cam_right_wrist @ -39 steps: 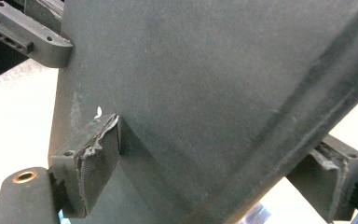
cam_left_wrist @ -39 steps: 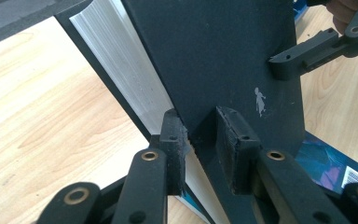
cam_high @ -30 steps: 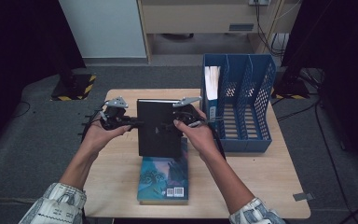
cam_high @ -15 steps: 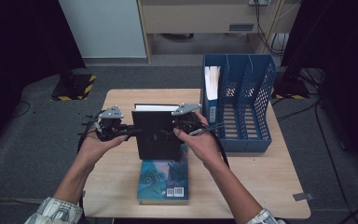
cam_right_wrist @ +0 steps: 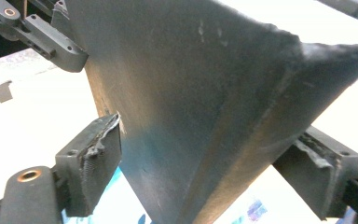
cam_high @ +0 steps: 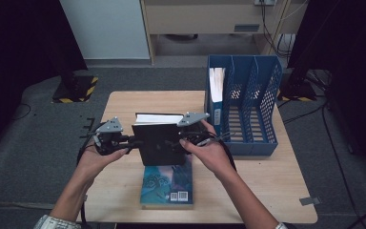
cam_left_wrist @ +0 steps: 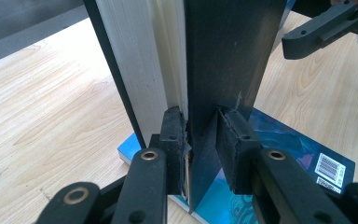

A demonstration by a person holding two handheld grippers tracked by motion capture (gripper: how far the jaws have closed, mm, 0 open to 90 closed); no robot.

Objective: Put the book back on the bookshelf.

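Observation:
A black hardcover book (cam_high: 159, 143) stands upright in the air, spine to the right, white page edges on top. My left gripper (cam_high: 132, 141) is shut on its left edge. In the left gripper view its pads (cam_left_wrist: 175, 128) pinch the black front cover (cam_left_wrist: 228, 56) beside the page block. My right gripper (cam_high: 183, 143) is shut across the spine side, its jaws wide around the book (cam_right_wrist: 191, 93). A teal paperback (cam_high: 169, 186) lies flat on the table right below the black book, barcode (cam_left_wrist: 330, 169) facing up.
A blue perforated file holder (cam_high: 248, 138) with three slots stands at the table's right, white papers (cam_high: 218, 81) in its left slot. Bare wooden tabletop (cam_high: 276, 176) lies to the right front. A piece of tape (cam_high: 310, 201) sticks near the right front corner.
Both hands have carried the upright black book toward the near edge of the table, so it now hangs over the far end of the teal paperback. Both grips are unchanged.

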